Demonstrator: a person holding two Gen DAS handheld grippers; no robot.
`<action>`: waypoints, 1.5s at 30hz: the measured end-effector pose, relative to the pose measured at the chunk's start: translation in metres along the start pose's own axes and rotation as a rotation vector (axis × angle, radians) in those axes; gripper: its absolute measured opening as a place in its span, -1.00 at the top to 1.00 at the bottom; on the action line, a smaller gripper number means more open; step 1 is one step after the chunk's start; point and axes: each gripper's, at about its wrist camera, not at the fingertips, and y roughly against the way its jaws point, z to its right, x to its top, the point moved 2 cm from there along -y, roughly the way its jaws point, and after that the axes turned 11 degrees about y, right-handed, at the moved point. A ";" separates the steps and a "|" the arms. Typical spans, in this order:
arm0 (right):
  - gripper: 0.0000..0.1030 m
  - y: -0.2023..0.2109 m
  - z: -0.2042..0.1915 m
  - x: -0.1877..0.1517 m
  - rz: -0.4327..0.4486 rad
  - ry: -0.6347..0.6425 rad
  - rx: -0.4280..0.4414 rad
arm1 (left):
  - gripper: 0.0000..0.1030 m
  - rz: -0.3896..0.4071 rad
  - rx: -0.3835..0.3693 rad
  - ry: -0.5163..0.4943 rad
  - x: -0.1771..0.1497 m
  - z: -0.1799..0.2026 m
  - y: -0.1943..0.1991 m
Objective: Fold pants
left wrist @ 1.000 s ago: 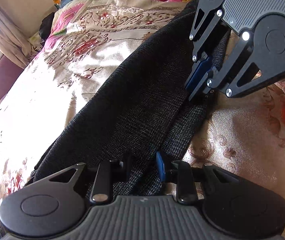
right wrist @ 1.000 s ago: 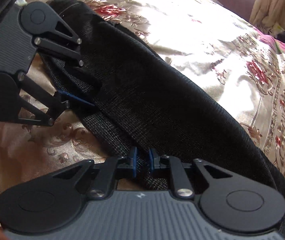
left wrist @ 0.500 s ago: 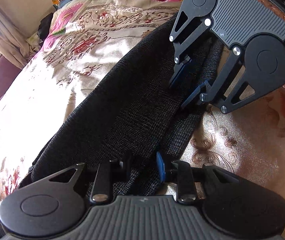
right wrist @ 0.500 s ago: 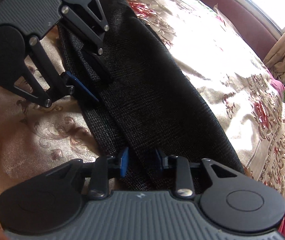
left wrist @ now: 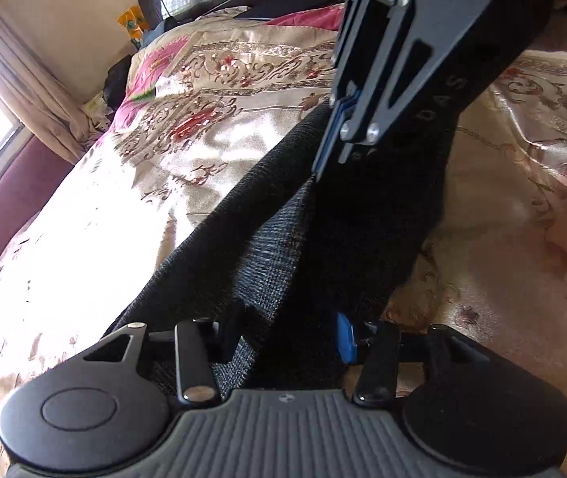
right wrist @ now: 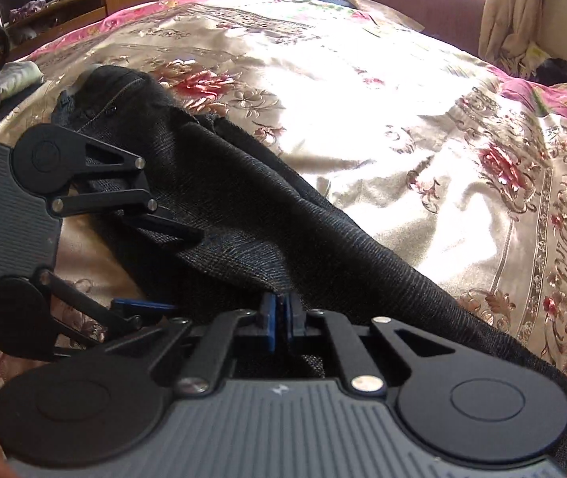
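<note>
Dark charcoal woven pants (right wrist: 291,215) lie lengthwise across floral satin bedspread (right wrist: 403,91). Right gripper (right wrist: 282,314) pinches fabric edge tight. Left gripper (left wrist: 283,330) opening, cloth between jaws, unpressed. Fabric soft, limp, light; satin likely slippery; best grasped at hems, waistband.

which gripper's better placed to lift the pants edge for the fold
Right. The right gripper is shut on the pants edge. The left gripper has its jaws opening, the cloth lying loose between its fingers, so it would need to re-grip first.
</note>
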 end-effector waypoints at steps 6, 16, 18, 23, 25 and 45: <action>0.92 -0.003 -0.004 -0.004 -0.036 0.019 0.038 | 0.53 -0.092 -0.073 0.134 0.004 -0.031 -0.011; 0.85 -0.026 -0.026 -0.022 -0.152 0.057 0.088 | 0.44 -0.116 -0.070 0.020 -0.015 -0.007 -0.003; 0.79 -0.006 -0.013 -0.009 -0.101 0.017 0.106 | 0.39 -0.121 -0.090 0.049 -0.017 -0.015 0.007; 0.78 0.007 0.031 0.044 0.080 -0.130 0.210 | 0.33 -0.093 -0.080 0.100 -0.023 -0.036 0.033; 0.74 -0.021 0.043 0.072 0.130 -0.167 0.248 | 0.33 -0.079 -0.047 0.141 -0.025 -0.046 0.037; 0.77 -0.154 0.039 0.153 0.050 -0.100 0.476 | 0.33 -0.039 0.049 0.372 -0.053 -0.107 0.026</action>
